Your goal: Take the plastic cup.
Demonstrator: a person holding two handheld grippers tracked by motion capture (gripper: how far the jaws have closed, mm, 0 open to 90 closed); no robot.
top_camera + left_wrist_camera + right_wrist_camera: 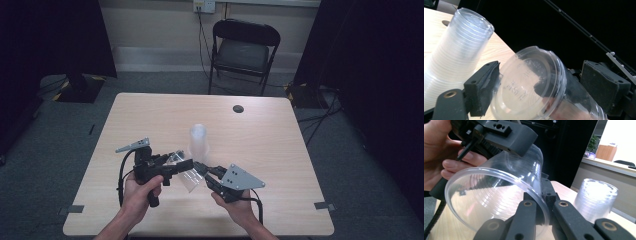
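Clear cup, black tongs, pale wood table

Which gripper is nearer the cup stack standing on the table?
Left. The left gripper sits just below the stack, near its base; the right gripper is slightly farther toward the person, pinching the held cup's rim.

From my station, the cup I'm holding reads as thin clear plastic, glossy, with fine ridges ringing its wall and a smooth rolled rim that catches the light. The stack of cups is the same ribbed transparent plastic, looking milkier where the layers nest. My left claw has matt black pads with a slightly grainy, foam-like face. My right claw is matt black with small brass-coloured rivets. The plate on top of it looks like dull grey metal. The bench is pale wood-grain laminate, smooth, low sheen.
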